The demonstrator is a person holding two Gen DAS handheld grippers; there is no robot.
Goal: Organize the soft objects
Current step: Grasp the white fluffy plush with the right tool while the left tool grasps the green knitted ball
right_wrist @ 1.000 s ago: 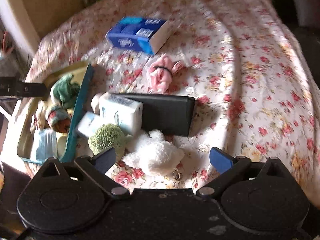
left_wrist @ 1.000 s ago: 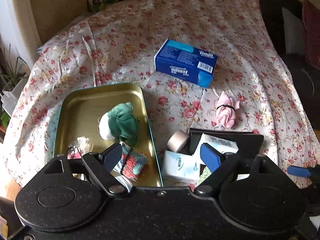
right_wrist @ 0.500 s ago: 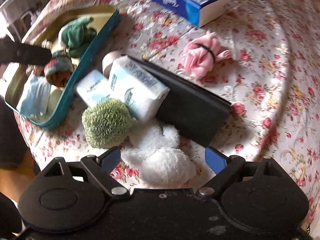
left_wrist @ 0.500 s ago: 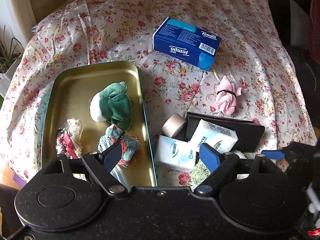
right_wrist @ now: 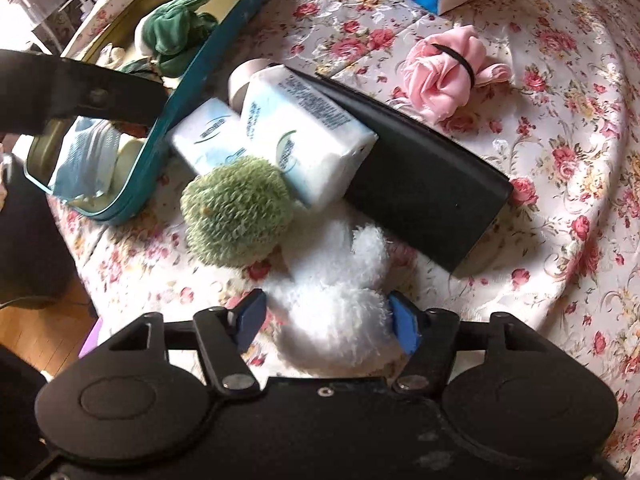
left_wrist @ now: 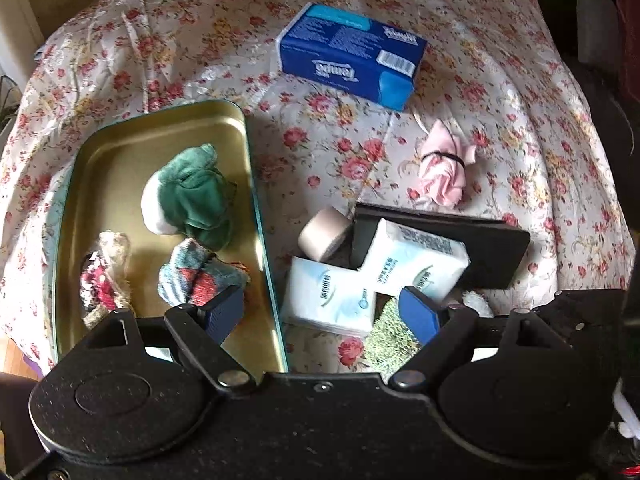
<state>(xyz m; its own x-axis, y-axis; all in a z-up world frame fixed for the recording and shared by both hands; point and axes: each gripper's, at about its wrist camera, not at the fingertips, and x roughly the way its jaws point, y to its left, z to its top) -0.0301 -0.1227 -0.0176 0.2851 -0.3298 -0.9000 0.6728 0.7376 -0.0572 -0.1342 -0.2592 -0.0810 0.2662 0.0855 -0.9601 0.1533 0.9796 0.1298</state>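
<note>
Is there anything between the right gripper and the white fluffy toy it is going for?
Nothing visible. The right gripper has just been closing, with the white fluffy toy between its fingers; the right pad touches the fur, the left looks just clear. The green fuzzy ball sits beside it.

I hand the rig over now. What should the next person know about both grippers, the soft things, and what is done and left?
Right gripper: jaws have just been closing around the white fluffy toy; the right pad touches the fur, a firm grip is not clear.
Left gripper: open, empty, over the near edge of the tin.
Done: green cloth, striped sock and other small soft items already lie in the tin.
Left: white toy, green spiky ball, pink cloth, two tissue packs, all on the floral cover.
</note>
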